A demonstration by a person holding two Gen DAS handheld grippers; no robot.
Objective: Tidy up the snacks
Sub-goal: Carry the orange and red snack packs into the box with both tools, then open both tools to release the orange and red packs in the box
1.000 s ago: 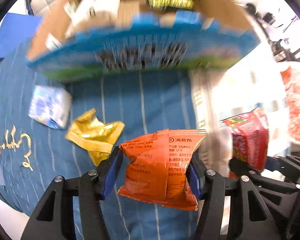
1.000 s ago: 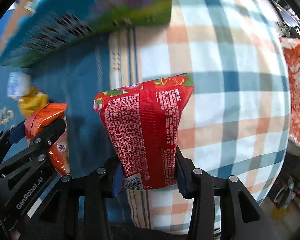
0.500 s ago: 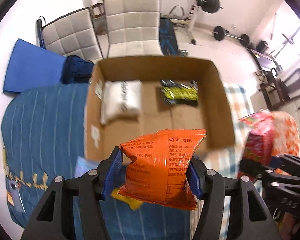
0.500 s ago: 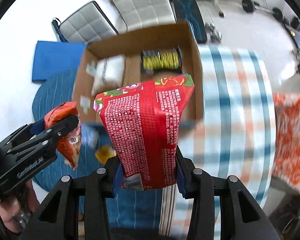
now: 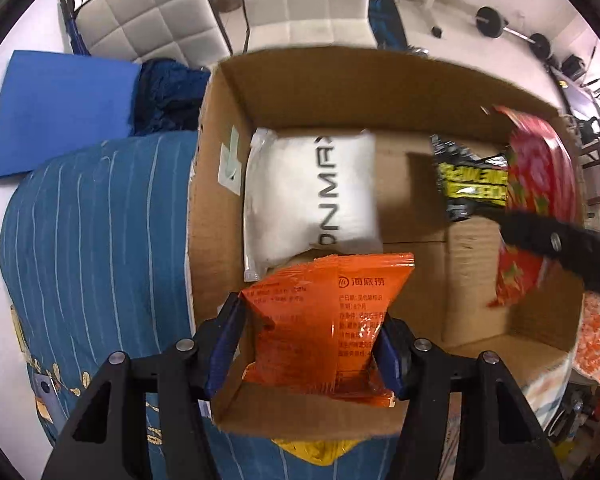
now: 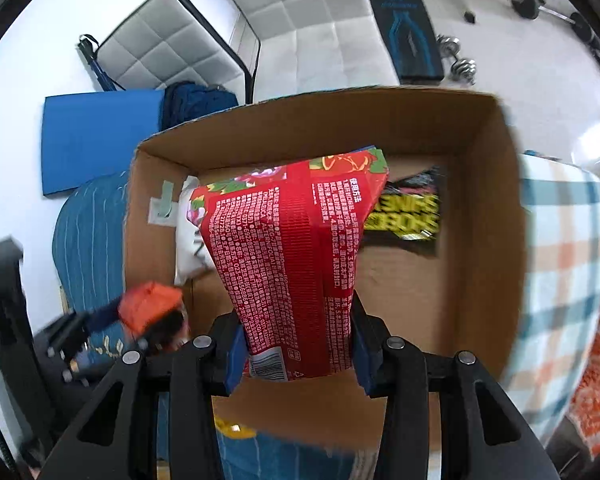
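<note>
From my left wrist, the cardboard box (image 5: 220, 200) has swung under me since a second ago; my left gripper (image 5: 308, 344) fingers clamp the orange packet (image 5: 320, 320) above its near-left corner, ready to drop beside the white pouch (image 5: 308, 196). From my right wrist, my right gripper (image 6: 296, 352) fingers squeeze the red packet (image 6: 288, 248) over the box middle; the black-and-yellow packet (image 6: 408, 216) lies behind, and my left gripper crowds close.

— What lettering can be read inside the cardboard box (image 5: 228, 216)?

— "NMA" is seen in grey on the white pouch (image 5: 312, 196), ahead of the left gripper (image 5: 309, 340). "海底捞" is printed on the orange packet (image 5: 324, 320) clamped there.

— And elsewhere?

— A barcode is carried on the red packet (image 6: 292, 256); its dense white print is illegible.
</note>
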